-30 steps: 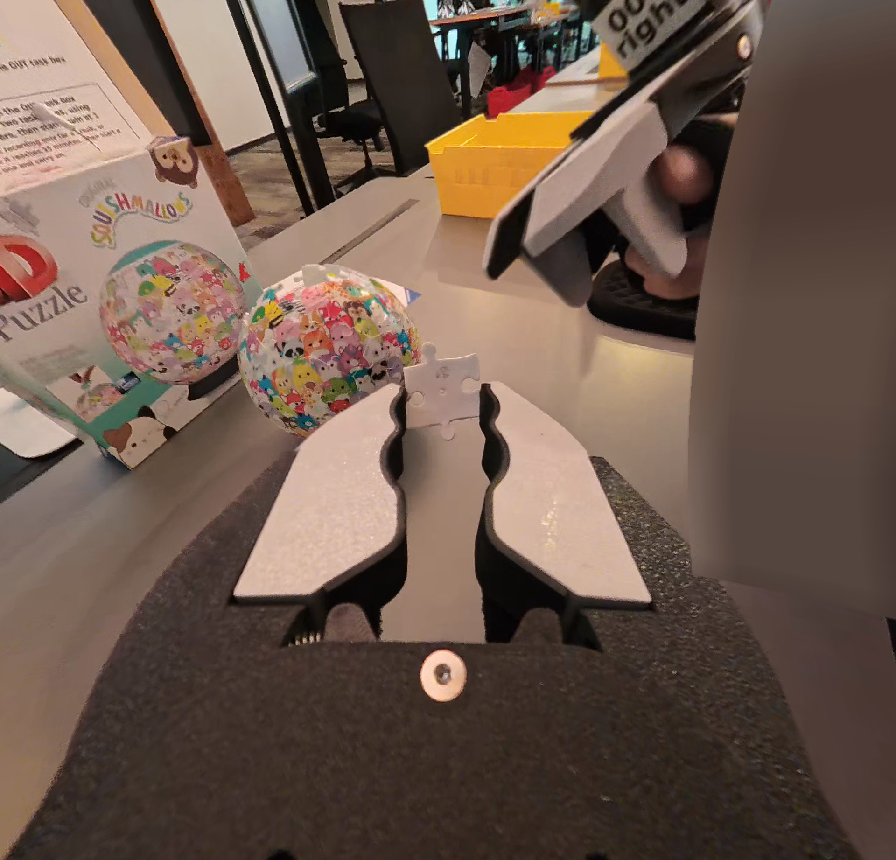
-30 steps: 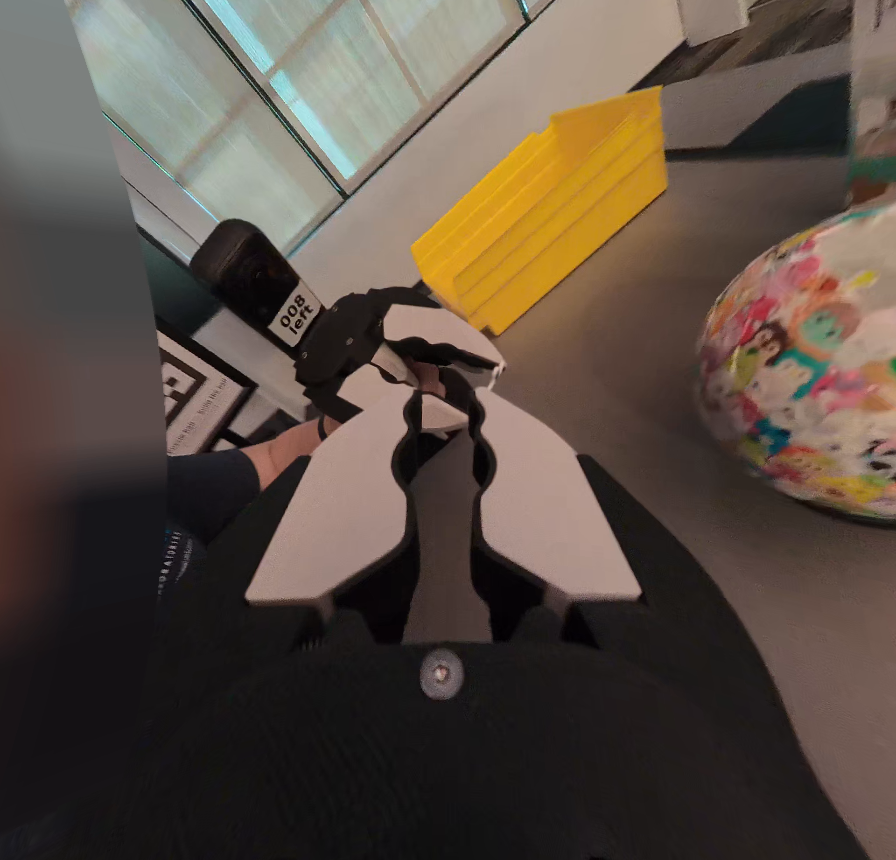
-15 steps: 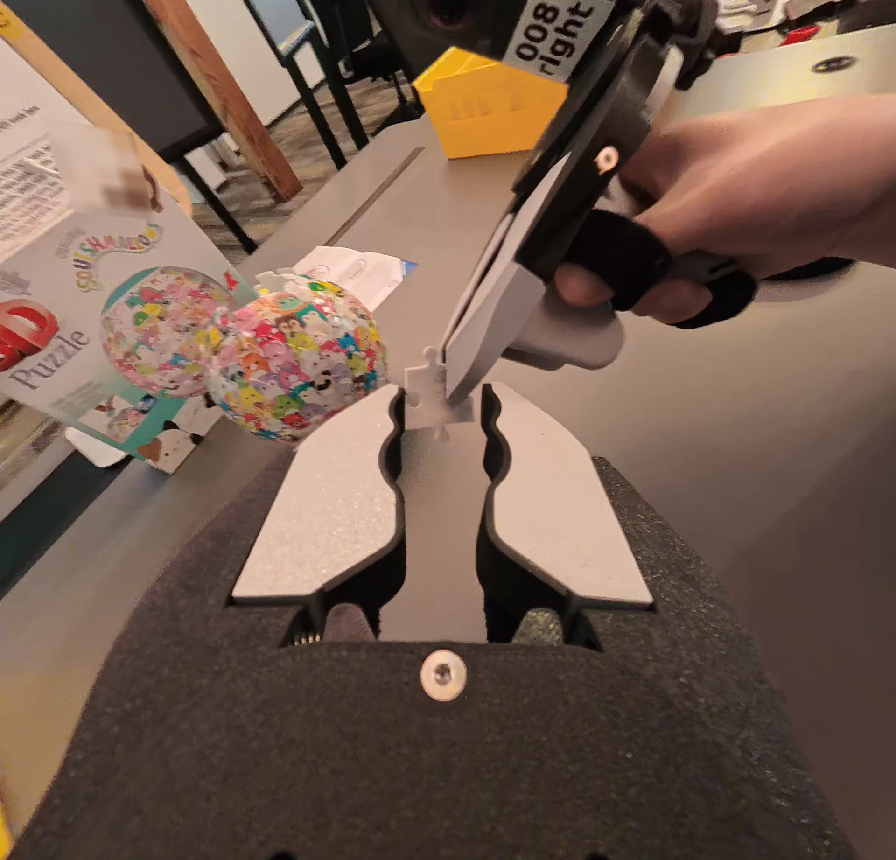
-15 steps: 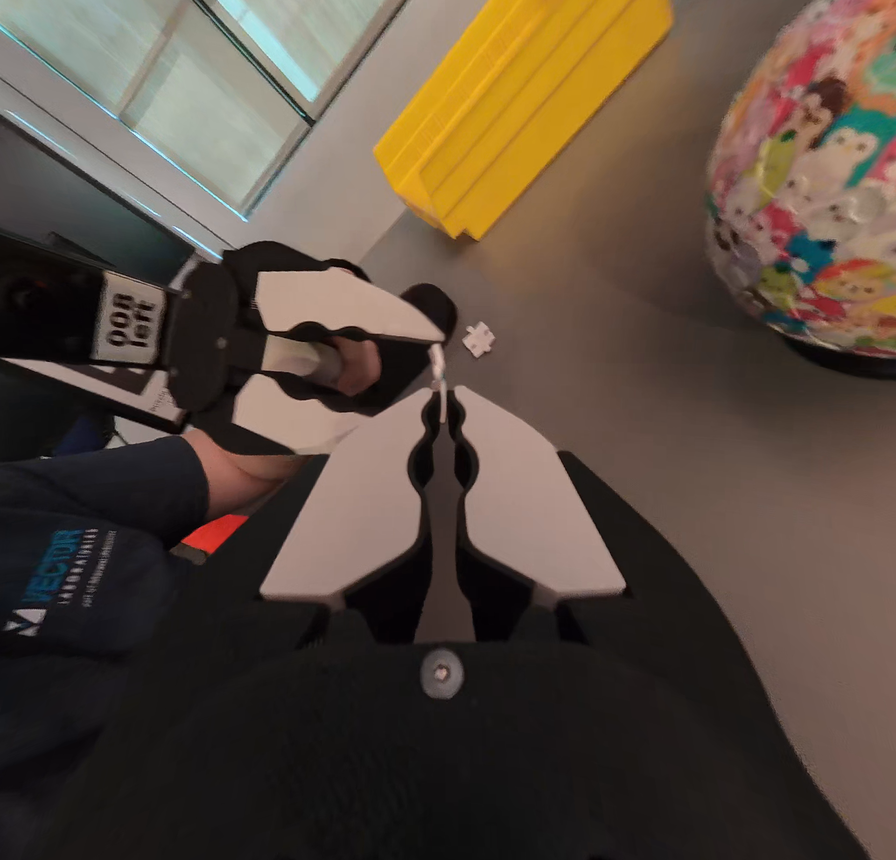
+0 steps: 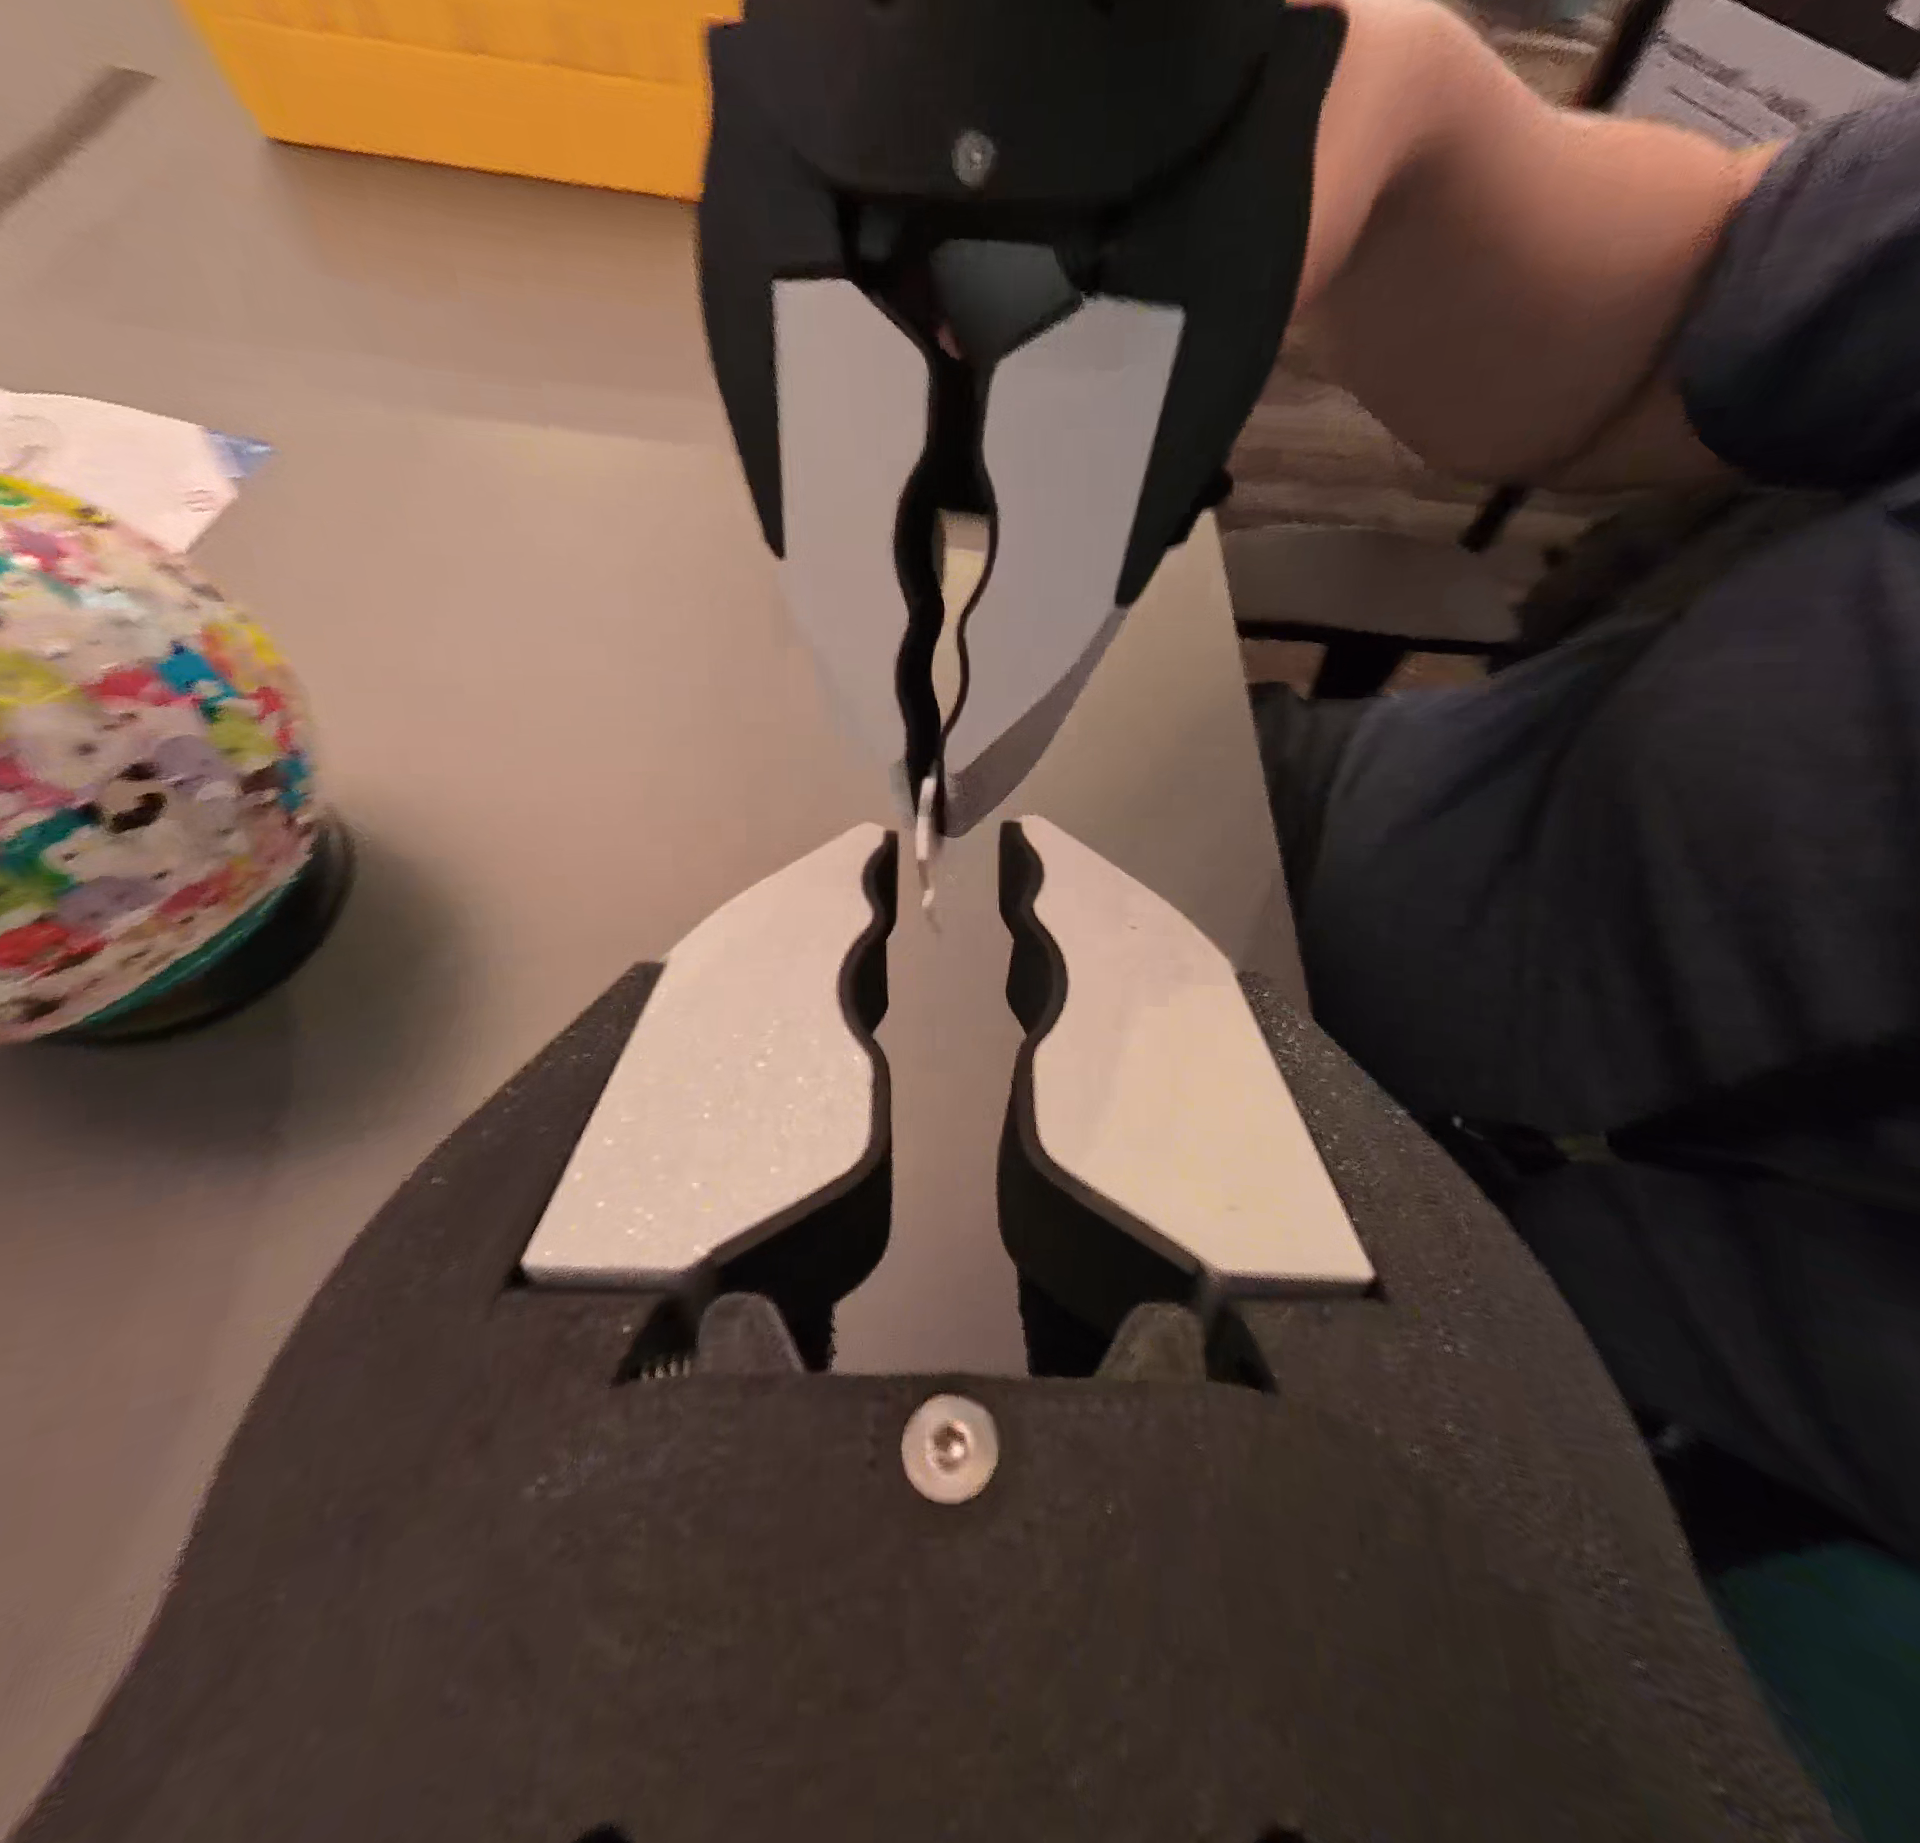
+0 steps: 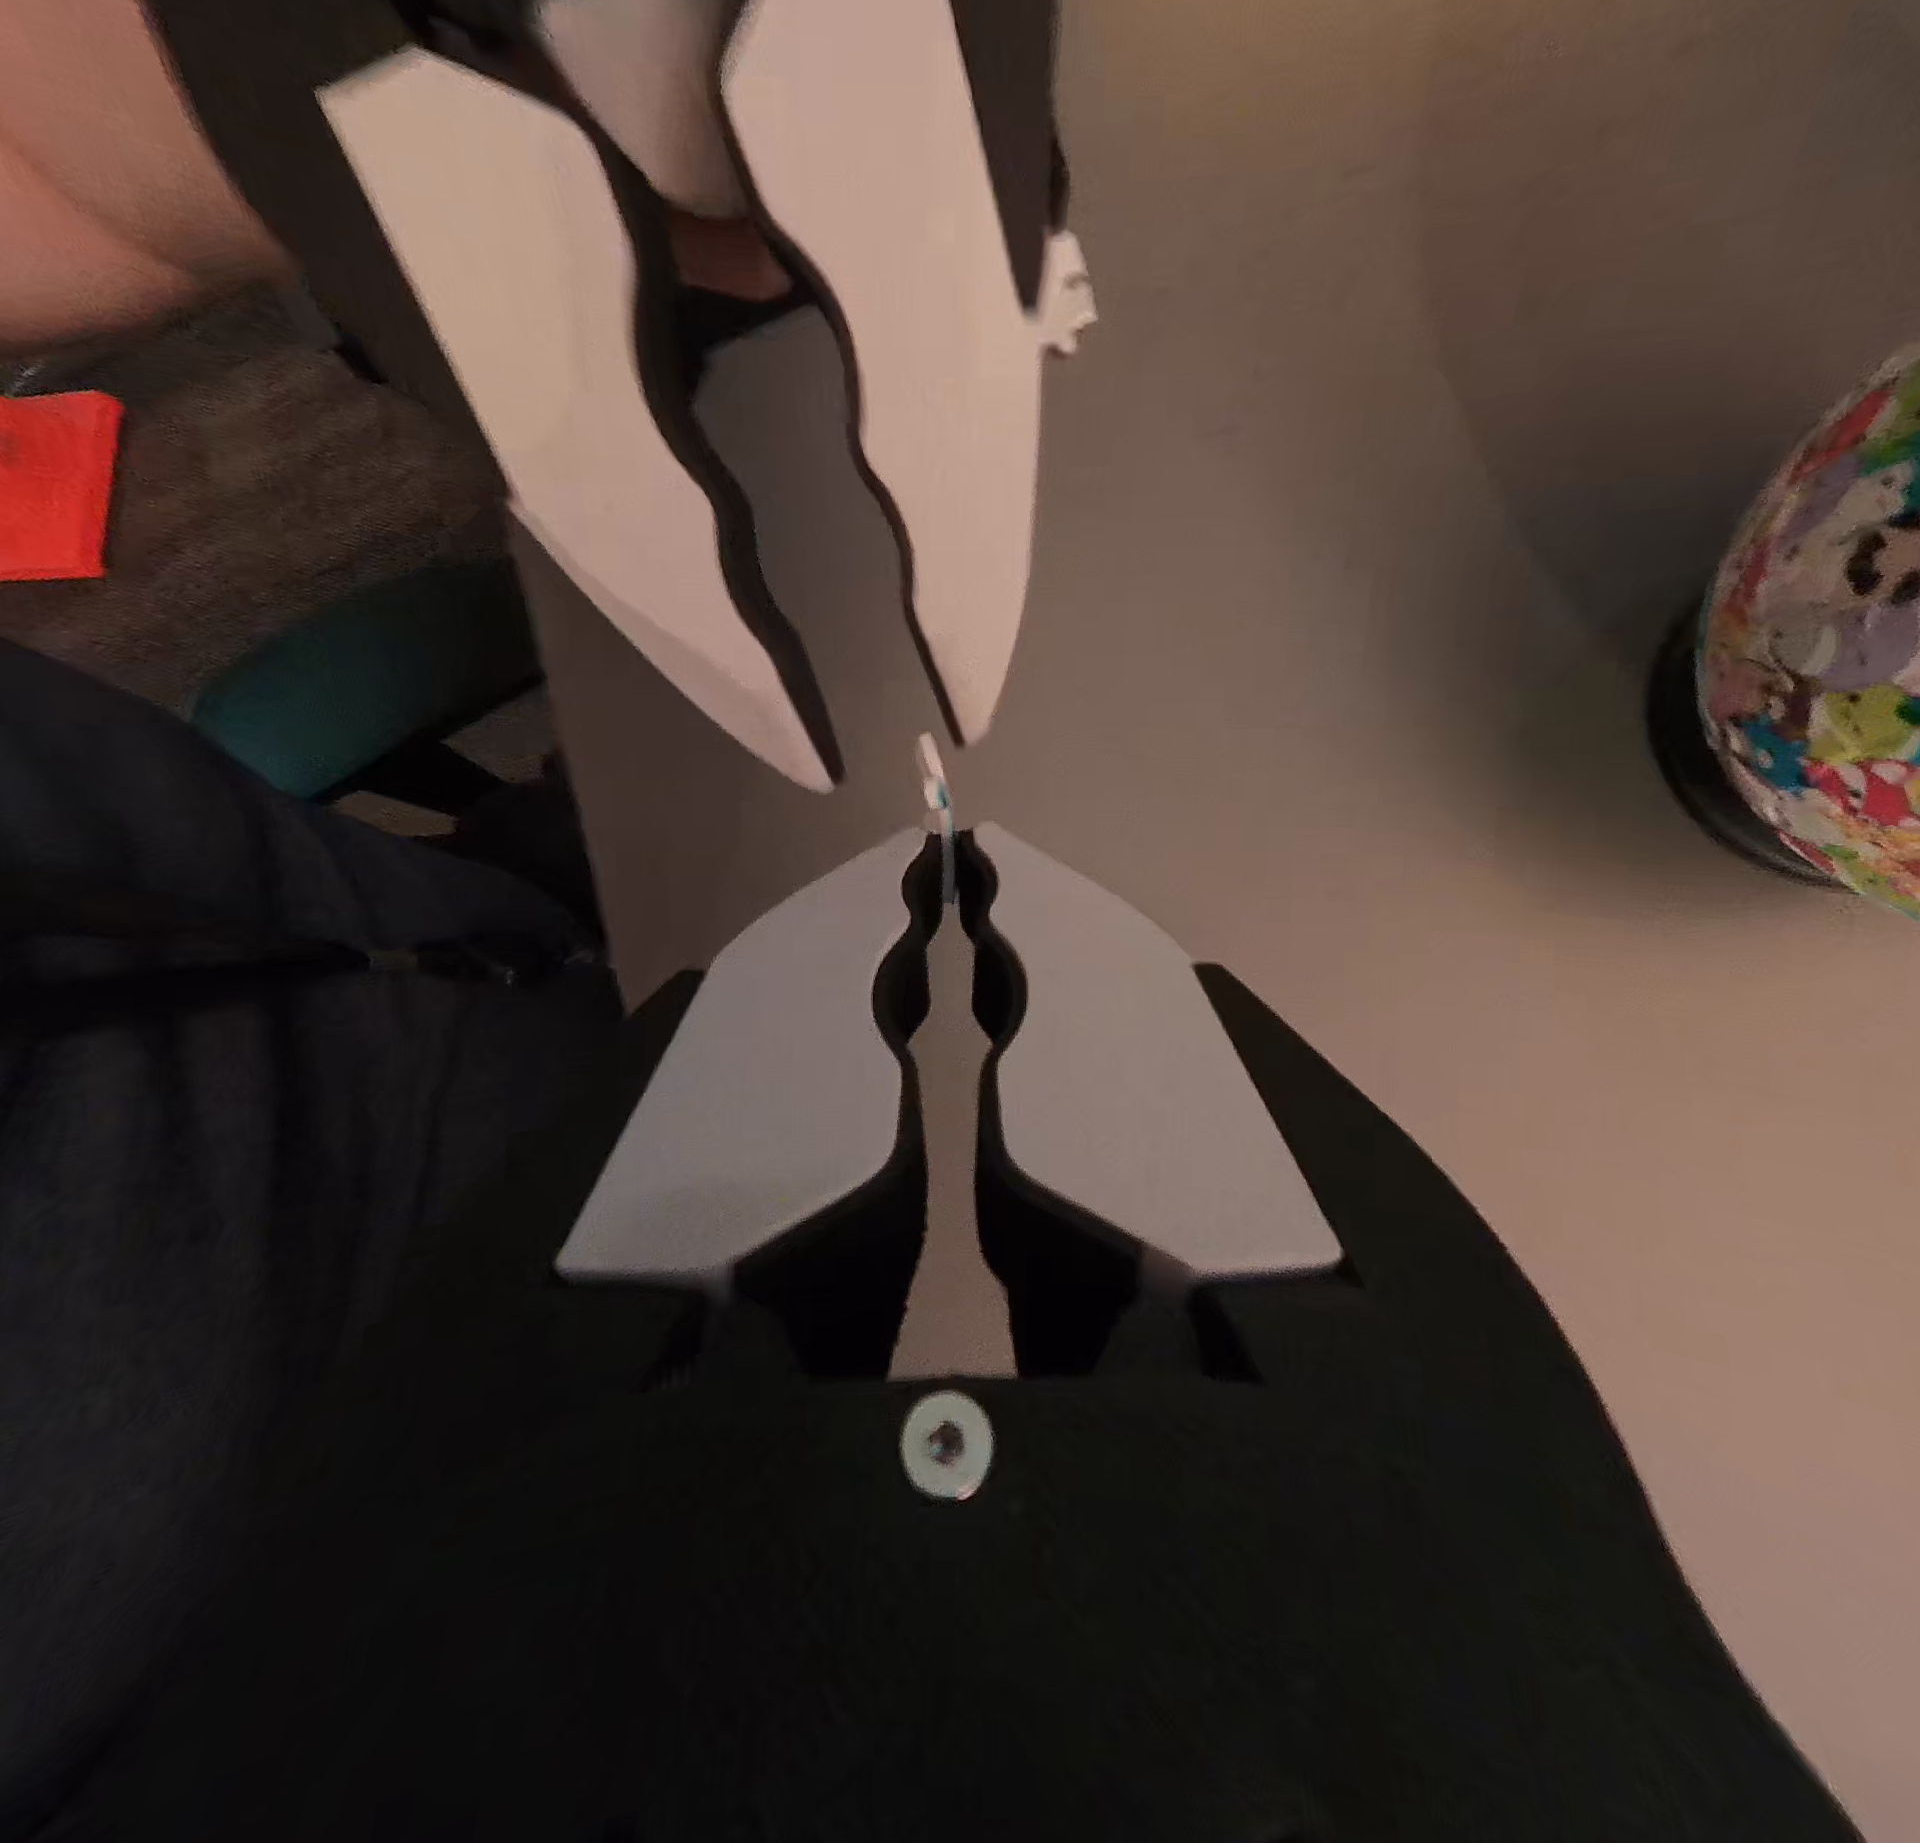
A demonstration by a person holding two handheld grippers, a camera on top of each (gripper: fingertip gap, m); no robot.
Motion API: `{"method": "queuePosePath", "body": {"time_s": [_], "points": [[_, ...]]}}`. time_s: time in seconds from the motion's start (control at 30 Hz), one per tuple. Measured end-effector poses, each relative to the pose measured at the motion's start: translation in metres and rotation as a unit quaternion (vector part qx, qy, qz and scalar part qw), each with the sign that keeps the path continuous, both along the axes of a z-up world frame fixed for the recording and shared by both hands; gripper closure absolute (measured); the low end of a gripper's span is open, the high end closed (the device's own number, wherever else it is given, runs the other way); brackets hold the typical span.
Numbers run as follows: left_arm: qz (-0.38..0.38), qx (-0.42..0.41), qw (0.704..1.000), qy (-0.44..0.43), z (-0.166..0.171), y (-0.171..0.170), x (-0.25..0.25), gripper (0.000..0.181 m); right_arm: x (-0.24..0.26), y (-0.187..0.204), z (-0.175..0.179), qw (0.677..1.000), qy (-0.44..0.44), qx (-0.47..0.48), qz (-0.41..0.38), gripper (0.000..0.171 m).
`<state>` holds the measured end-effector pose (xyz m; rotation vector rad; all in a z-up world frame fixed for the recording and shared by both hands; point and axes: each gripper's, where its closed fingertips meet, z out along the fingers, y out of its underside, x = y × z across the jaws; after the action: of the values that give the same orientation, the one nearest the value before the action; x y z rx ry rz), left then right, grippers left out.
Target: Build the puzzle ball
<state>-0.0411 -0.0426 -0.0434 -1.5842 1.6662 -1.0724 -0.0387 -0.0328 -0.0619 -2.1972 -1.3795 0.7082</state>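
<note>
1. Left gripper [image 5: 940, 843]: jaws parted, holding nothing; the piece hangs in the gap between its tips without touching them.
2. Puzzle piece [image 5: 927, 837]: small, thin, white-backed, seen edge-on, held in the air above the table [image 5: 540, 567]. Judged light, stiff and slippery; best taken across its flat faces near the middle, clear of the tabs.
3. Right gripper [image 6: 948, 837]: closed on the piece, pinching one edge at its tips.
4. Puzzle ball [image 5: 135, 754]: many-coloured, on a dark stand, well apart to the side.
5. Yellow bin [image 5: 457, 37]: at the far edge.
</note>
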Motion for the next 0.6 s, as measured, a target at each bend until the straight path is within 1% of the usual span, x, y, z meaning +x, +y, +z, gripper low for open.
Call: {"method": "queuePosePath", "body": {"time_s": [0.03,0.13,0.23,0.33,0.47,0.57,0.6], "points": [[-0.012,0.001,1.0,0.005,-0.002,-0.002,0.0,0.164,-0.004,-0.004,0.005,1.0,0.012,-0.008,0.009,0.168],[-0.029,0.007,0.999,0.011,-0.007,-0.004,0.002,0.177,-0.005,-0.006,0.01,1.0,0.008,-0.015,0.006,0.168],[-0.03,0.012,0.999,0.007,-0.01,-0.004,-0.001,0.178,-0.007,-0.008,0.006,1.0,-0.017,-0.007,0.008,0.168],[-0.019,0.007,1.0,-0.017,-0.007,-0.001,-0.006,0.179,-0.012,-0.006,0.008,1.0,-0.009,-0.004,0.005,0.167],[0.016,-0.012,0.998,-0.066,0.008,0.013,-0.011,0.179,-0.018,0.006,0.025,0.998,0.059,0.01,-0.015,0.165],[0.055,-0.016,0.994,-0.098,0.018,0.027,-0.015,0.179,-0.014,0.016,0.036,0.993,0.108,0.041,-0.033,0.151],[0.069,-0.023,0.991,-0.111,0.021,0.032,-0.016,0.179,-0.011,0.019,0.039,0.99,0.124,0.059,-0.04,0.149]]}}
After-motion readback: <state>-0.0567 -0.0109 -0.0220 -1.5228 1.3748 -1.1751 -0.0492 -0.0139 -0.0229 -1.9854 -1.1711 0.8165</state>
